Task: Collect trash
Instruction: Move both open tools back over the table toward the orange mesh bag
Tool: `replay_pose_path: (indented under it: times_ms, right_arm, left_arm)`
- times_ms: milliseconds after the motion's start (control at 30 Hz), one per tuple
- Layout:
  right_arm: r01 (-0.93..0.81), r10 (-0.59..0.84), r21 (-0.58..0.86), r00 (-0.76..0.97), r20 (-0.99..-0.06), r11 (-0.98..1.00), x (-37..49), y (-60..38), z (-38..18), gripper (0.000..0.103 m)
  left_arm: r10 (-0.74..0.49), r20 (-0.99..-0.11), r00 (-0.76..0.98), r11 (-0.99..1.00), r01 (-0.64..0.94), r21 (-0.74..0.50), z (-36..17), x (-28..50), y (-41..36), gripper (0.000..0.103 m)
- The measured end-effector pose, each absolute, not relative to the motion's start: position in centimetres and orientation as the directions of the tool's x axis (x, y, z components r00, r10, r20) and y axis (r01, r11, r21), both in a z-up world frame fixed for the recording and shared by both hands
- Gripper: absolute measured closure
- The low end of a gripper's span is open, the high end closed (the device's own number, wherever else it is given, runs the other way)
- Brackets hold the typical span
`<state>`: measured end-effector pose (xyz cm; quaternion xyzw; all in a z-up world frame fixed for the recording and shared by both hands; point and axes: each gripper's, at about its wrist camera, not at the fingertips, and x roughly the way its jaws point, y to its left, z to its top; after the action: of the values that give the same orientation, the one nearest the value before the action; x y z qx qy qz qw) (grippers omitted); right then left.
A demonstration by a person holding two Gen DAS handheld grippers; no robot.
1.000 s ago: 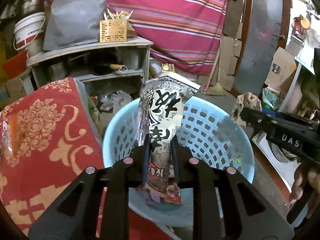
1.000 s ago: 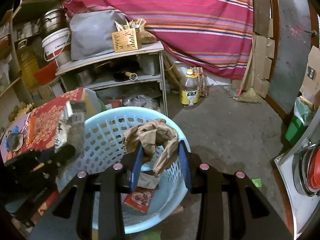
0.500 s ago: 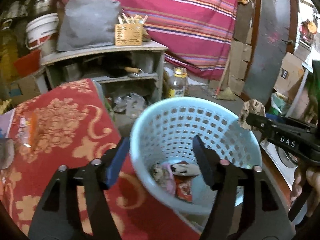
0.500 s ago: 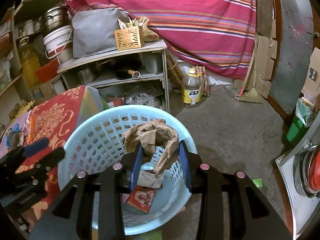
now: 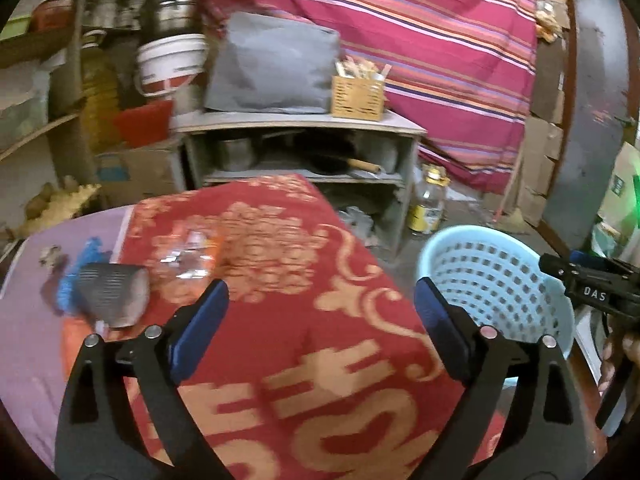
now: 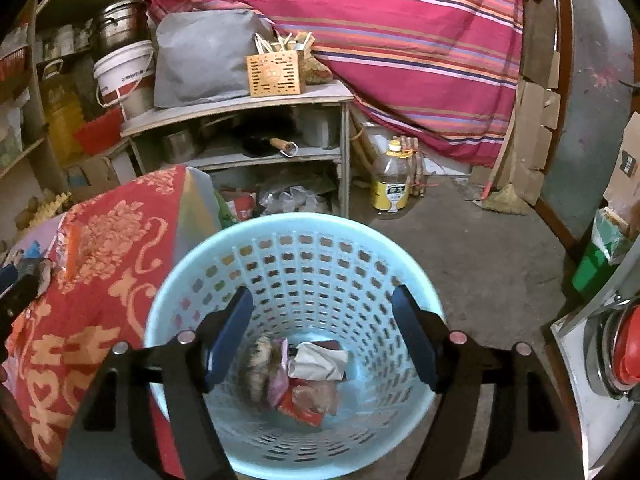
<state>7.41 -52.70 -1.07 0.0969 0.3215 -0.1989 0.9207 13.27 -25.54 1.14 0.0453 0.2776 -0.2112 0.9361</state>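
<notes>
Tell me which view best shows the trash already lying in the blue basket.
The right wrist view. It looks straight down into the blue basket, so the wrappers on its bottom show between the open right gripper. The left wrist view catches only the basket's rim and holed wall at the right edge; its contents are hidden.

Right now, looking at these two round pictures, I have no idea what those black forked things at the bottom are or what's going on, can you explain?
Those black forks are hand-held grippers, one in each of a person's hands, each with a fisheye camera looking along its two fingers. The left gripper points at a table under a red patterned cloth, where a clear wrapper, a grey ribbed wrapper and something blue lie. The right gripper hangs over a light blue basket with trash at its bottom. Both sets of jaws have just been opening and hold nothing.
</notes>
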Motion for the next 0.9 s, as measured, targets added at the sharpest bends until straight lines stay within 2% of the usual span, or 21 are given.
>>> replay_pose_path:
  times_ms: [100,533,900]
  right_arm:
    - [0.406,-0.299,0.036,0.727,-0.619,0.913,8.2,-50.6,-0.6,0.026]
    - [0.237,-0.186,0.012,0.792,-0.581,0.971,12.7,-39.1,0.3,0.021]
    - [0.131,-0.12,-0.026,0.789,-0.603,0.991,15.9,-32.4,-1.0,0.02]
  left_arm:
    - [-0.336,-0.525,0.782,0.927,0.374,-0.036,1.9,13.5,-22.5,0.007]
    - [-0.197,-0.522,0.83,0.978,0.202,-0.049,1.9,14.8,-11.7,0.006]
    - [-0.127,-0.586,0.8,0.991,0.127,-0.042,-0.8,15.5,-5.6,0.006]
